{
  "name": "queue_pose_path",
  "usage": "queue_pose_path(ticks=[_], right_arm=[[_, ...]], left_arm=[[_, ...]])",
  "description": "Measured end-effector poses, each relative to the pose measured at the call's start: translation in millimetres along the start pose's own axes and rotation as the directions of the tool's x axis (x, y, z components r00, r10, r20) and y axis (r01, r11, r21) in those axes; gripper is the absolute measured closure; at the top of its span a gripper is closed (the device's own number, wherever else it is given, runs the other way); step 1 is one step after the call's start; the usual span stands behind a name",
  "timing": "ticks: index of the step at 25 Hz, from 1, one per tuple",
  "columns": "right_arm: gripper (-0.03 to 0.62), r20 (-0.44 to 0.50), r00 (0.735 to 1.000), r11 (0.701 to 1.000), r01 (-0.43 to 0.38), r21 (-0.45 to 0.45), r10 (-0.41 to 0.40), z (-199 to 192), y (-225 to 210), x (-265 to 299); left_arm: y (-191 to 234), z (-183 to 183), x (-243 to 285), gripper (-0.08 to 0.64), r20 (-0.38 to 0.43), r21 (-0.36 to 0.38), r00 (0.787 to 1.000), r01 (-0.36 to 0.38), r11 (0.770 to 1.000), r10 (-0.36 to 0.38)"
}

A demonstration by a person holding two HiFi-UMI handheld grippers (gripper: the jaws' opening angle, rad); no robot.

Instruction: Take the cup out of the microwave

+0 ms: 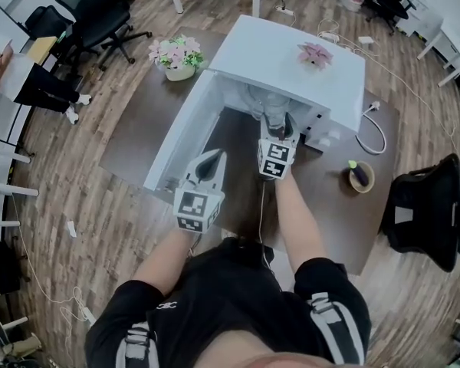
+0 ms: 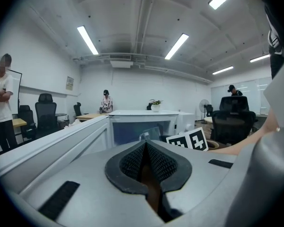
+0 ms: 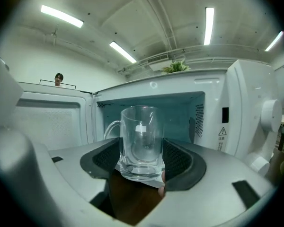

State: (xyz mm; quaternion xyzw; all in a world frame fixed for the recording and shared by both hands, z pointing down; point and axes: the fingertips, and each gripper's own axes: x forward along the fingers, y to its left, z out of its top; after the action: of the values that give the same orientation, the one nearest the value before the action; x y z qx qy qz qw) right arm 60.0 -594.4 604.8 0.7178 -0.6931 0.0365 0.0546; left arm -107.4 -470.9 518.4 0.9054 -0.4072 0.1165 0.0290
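Step in hand: extraction. The right tongs (image 1: 276, 131) are clamped on the clear glass cup (image 3: 142, 136), with the pads against its two sides and its handle to the left. The cup stands upright at the mouth of the open microwave (image 1: 291, 56); whether its base is off the cavity floor cannot be told. The left tongs (image 2: 146, 160) are together and empty, near the open door (image 1: 180, 133). Next move, as judged: draw the cup level toward the near side, clear of the door, then lower it onto a bare part of the dark surface (image 1: 138, 136). The surface also carries a flower pot (image 1: 176, 56) at far left and a small bowl (image 1: 360, 176) at right. Room: an office with wood floor, chairs and strip lights.
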Motion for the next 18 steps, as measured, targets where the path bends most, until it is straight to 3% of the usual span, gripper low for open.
queue_pose_path(ticks=[8, 18], right_arm=[[0.308, 0.089, 0.996, 1.0, 0.018, 0.016, -0.019, 24, 4, -41], [0.308, 0.182, 0.983, 1.0, 0.014, 0.022, -0.018, 92, 13, -110]], left_arm=[[-3, 1, -4, 0.568, 0.015, 0.005, 1.0, 0.019, 1.0, -0.019], [0, 34, -11, 0.568, 0.107, -0.029, 0.994, 0.025, 0.999, -0.022]])
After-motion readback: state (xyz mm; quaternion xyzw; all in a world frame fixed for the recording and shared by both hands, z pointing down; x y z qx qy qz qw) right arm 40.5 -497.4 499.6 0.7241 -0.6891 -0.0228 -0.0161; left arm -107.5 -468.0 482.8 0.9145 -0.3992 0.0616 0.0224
